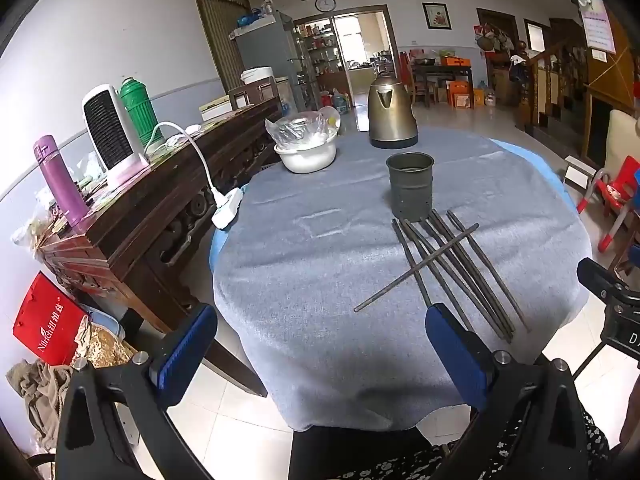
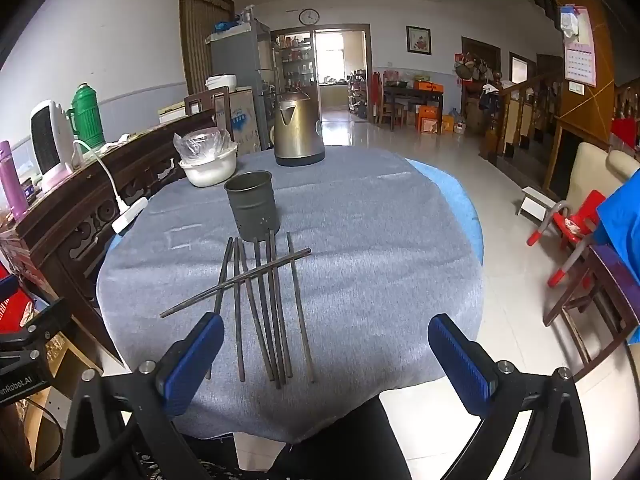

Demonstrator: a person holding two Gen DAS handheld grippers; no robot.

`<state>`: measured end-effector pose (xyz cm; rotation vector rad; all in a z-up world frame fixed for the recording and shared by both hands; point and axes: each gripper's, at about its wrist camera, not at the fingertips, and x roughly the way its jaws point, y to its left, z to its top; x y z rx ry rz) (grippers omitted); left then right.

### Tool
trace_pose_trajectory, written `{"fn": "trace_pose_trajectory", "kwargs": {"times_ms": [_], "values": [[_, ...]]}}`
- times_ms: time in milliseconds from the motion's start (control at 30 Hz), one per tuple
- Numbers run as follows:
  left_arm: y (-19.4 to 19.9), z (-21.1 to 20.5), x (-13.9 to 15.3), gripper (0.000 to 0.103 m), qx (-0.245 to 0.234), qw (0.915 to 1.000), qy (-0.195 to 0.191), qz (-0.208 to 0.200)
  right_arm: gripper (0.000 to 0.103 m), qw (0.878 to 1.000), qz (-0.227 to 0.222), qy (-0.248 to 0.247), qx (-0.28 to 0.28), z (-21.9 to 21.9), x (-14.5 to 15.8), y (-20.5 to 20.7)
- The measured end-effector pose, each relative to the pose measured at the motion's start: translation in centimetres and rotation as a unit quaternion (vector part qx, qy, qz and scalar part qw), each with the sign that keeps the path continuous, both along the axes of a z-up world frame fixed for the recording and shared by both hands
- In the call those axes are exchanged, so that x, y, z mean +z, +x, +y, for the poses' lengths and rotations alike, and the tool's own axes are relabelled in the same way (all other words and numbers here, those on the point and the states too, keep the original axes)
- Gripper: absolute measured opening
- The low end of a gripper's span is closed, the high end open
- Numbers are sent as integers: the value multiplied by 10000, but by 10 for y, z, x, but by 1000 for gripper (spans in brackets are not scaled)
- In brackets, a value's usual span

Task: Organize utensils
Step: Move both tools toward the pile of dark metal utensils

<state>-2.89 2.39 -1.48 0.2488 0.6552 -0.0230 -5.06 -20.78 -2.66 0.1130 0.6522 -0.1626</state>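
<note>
Lying crossed near the holder (image 2: 251, 205), the chopsticks (image 2: 264, 300) may scatter if one is dragged. Left gripper (image 1: 320, 360) and right gripper (image 2: 326, 364) gape, empty.

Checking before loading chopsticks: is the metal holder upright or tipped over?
Upright. The metal holder stands on its base on the grey tablecloth, open rim facing up. The chopsticks lie flat in front of it.

left gripper (image 1: 320, 344) spread wide, right gripper (image 2: 326, 350) likewise (both empty)
</note>
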Motion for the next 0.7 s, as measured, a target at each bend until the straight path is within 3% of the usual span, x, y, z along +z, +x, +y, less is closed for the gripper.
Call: {"fn": "trace_pose_trajectory", "kwargs": {"times_ms": [700], "values": [[-1, -1, 2, 103, 6, 10000, 15, -24, 103, 10000, -6, 40, -10, -2, 3, -2]]}}
